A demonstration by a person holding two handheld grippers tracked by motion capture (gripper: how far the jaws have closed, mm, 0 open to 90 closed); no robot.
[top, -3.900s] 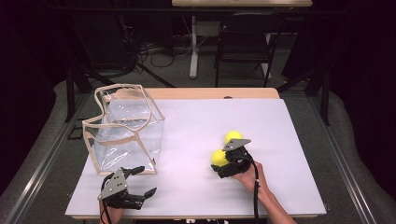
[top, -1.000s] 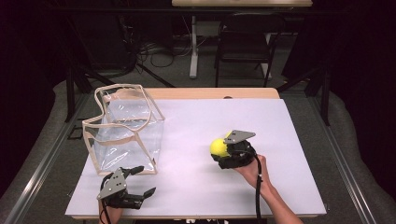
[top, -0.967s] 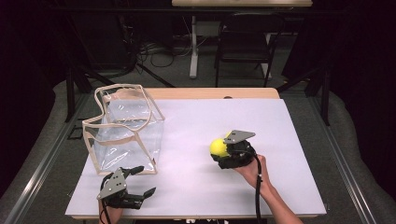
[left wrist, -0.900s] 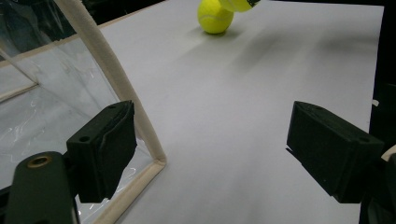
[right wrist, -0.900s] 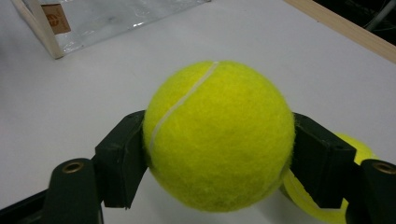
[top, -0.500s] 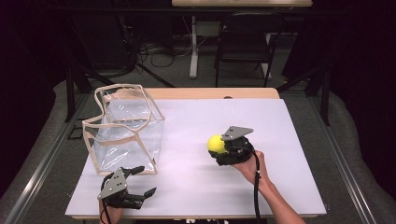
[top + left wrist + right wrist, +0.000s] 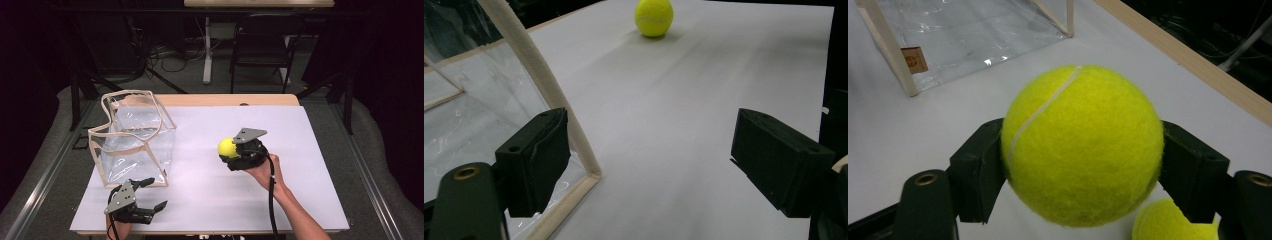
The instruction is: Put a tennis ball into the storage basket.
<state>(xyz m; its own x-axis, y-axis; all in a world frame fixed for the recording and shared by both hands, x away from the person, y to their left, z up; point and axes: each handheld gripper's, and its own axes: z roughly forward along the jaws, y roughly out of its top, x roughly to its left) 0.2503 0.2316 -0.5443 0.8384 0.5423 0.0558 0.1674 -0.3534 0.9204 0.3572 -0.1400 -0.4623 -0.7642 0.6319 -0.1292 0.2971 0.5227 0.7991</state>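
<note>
My right gripper [image 7: 231,151] is shut on a yellow tennis ball [image 7: 226,147] and holds it just over the middle-right of the white table [image 7: 310,200]. In the right gripper view the ball [image 7: 1083,145] sits squeezed between both jaws of the gripper [image 7: 1083,167], and a second tennis ball [image 7: 1173,222] lies on the table just below. My left gripper [image 7: 156,193] rests open at the front left, next to the clear bag [image 7: 132,137]. In the left gripper view its jaws [image 7: 649,160] stand wide apart with nothing between them, and a tennis ball [image 7: 653,17] lies far ahead.
The clear plastic bag [image 7: 469,100] with a beige rim stands open-topped at the table's left; its corner edge is close to the left gripper's left jaw. A wooden table edge [image 7: 1198,70] runs along the far side. A chair [image 7: 260,45] stands beyond the table.
The right gripper has carried the held ball a little to the left. 3.9 s ago two balls showed at that gripper. The left gripper has stayed still.
</note>
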